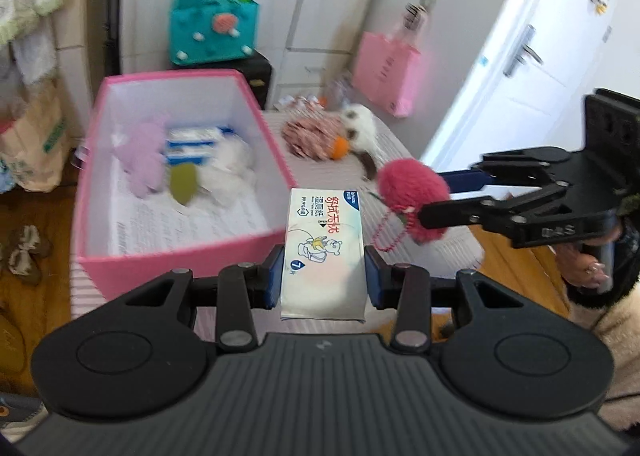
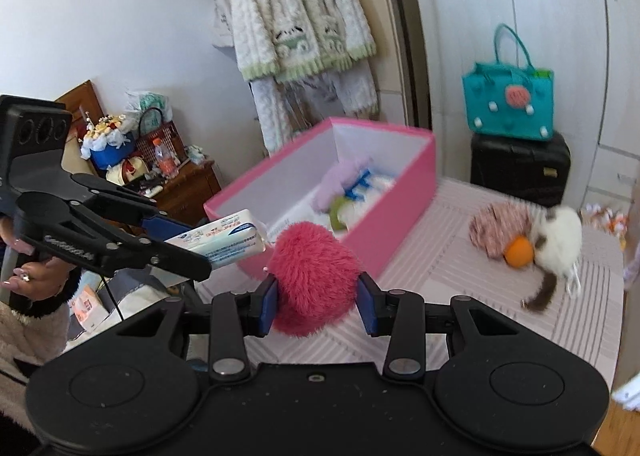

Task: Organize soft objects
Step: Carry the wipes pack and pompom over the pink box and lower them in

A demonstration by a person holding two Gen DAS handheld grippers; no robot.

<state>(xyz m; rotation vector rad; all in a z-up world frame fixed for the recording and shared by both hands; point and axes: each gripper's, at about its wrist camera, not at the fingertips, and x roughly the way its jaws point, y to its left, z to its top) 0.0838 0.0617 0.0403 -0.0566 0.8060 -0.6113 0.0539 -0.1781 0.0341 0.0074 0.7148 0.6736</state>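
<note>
At the near edge of the pink box: both claws loaded, drops pending.

The left claw (image 1: 323,280) is clamped on a soft white wet-wipe packet (image 1: 325,256); the right claw (image 2: 316,302) squeezes a fluffy red pompom toy (image 2: 314,280). The open pink cardboard box (image 1: 120,256) lies at 11 o'clock. Released short, either could catch the rim and tumble onto the striped table (image 2: 500,296); the claws may also collide.

Tissue pack (image 1: 324,256) in left gripper (image 1: 323,280)

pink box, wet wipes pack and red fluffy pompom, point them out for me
pink box (image 1: 182,262), left wrist view, its near outer wall
wet wipes pack (image 1: 325,248), left wrist view, printed top face
red fluffy pompom (image 2: 314,276), right wrist view, middle of its fur
</note>
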